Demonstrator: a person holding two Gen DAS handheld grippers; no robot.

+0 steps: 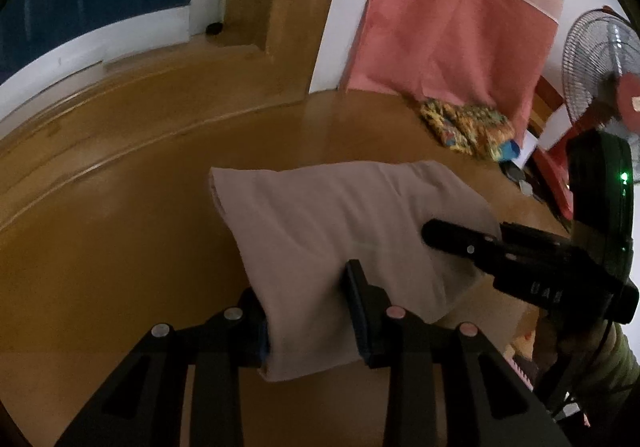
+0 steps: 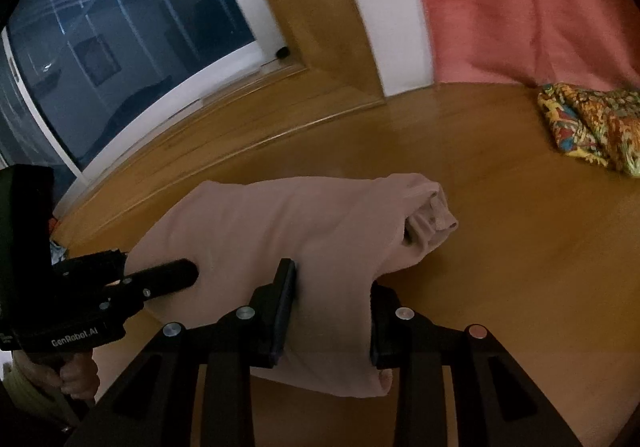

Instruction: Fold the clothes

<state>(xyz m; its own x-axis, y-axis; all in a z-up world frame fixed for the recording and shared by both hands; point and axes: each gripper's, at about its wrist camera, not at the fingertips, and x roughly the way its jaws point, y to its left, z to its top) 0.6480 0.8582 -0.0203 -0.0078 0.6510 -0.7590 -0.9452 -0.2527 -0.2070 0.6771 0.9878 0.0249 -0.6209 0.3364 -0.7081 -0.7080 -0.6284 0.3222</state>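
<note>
A pale beige folded garment (image 1: 320,215) hangs in a thick bundle just above the glossy wooden surface (image 1: 120,239). My left gripper (image 1: 308,323) is shut on its near left edge, with cloth filling the gap between the fingers. In the same view my right gripper (image 1: 456,241) pinches the garment's right side. In the right wrist view the garment (image 2: 280,223) sags between the two holds, its rolled far end (image 2: 428,219) drooping at the right. My right gripper (image 2: 332,319) is shut on it. My left gripper (image 2: 176,275) grips its left edge, held by a hand (image 2: 76,375).
A colourful patterned cloth (image 1: 464,123) (image 2: 592,123) lies folded at the far right of the wood. Behind it hangs a pink curtain (image 1: 452,27). A standing fan (image 1: 600,63) is at the right edge. A dark glass door (image 2: 120,47) fills the far left.
</note>
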